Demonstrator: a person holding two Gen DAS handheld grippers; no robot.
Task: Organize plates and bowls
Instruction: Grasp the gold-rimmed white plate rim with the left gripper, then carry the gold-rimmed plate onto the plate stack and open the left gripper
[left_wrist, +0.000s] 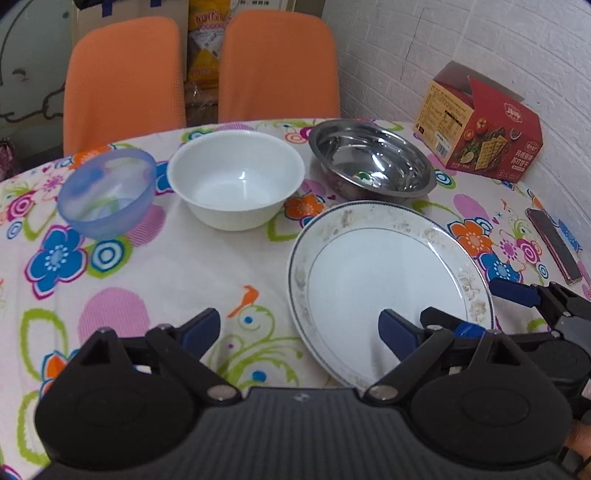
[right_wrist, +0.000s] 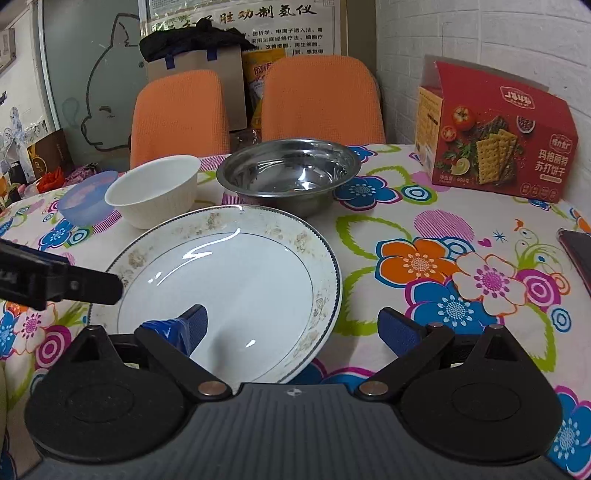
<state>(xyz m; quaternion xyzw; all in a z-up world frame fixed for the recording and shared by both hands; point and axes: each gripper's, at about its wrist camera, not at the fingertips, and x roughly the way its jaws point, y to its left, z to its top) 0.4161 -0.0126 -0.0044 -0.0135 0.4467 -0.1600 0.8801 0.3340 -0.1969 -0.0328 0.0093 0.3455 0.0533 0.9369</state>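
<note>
A large white plate (left_wrist: 388, 280) (right_wrist: 229, 288) with a worn floral rim lies flat on the flowered tablecloth. Behind it stand a white bowl (left_wrist: 236, 177) (right_wrist: 155, 192), a steel bowl (left_wrist: 373, 158) (right_wrist: 288, 173) and, far left, a translucent blue bowl (left_wrist: 107, 188) (right_wrist: 85, 199). All are empty. My left gripper (left_wrist: 301, 328) is open, its right finger over the plate's near left part. My right gripper (right_wrist: 295, 325) (left_wrist: 484, 310) is open and holds nothing, with the plate's near right rim between its fingers. One of the left gripper's fingers (right_wrist: 92, 287) shows at the plate's left edge.
A red cracker box (left_wrist: 480, 125) (right_wrist: 495, 129) stands at the back right by the white brick wall. A dark phone (left_wrist: 554, 243) (right_wrist: 580, 251) lies near the right table edge. Two orange chairs (left_wrist: 277, 62) stand behind the table. Bare cloth (left_wrist: 166, 266) lies front left.
</note>
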